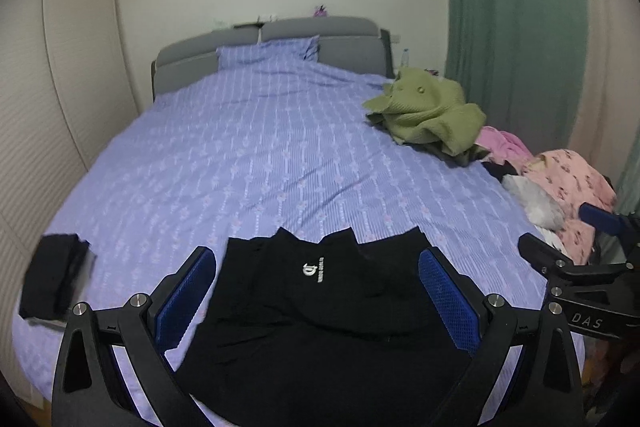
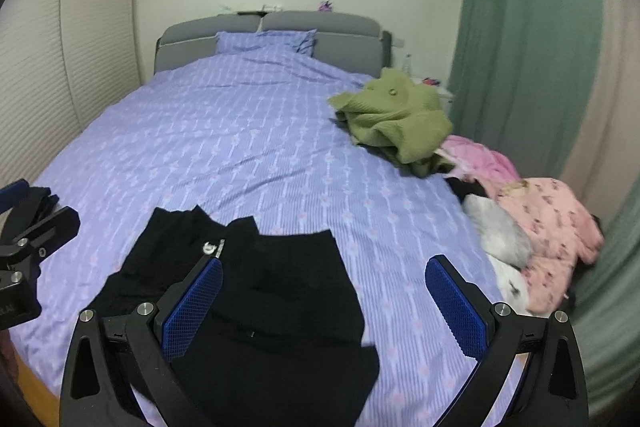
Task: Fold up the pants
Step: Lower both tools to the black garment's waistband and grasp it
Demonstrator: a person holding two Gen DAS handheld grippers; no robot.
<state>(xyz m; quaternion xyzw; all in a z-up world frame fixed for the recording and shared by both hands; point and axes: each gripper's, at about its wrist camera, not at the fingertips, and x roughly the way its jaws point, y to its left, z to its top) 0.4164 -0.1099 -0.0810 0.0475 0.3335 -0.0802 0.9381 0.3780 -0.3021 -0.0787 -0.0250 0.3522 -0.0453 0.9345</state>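
Left wrist view: left tongs [image 1: 316, 299] spread wide, nothing between the pads, hovering over the black pants [image 1: 320, 315]. Pants lie on the near end of the bed [image 1: 240, 147], white logo up, already doubled at least once by the look of the layered far edges; outline still uneven. Folded black garment [image 1: 52, 275] at the bed's left edge. Green knit [image 1: 428, 111] and pink patterned garment [image 1: 568, 179] heaped along the right side. Right tongs partly in frame at the right.

Right wrist view: right tongs [image 2: 324, 307] spread wide, holding nothing, over the pants' [image 2: 260, 291] right portion and bare lilac bed cover [image 2: 240, 131]. One flap overlaps the rest.

Progress, judged: partly folded; a further fold and squaring remain
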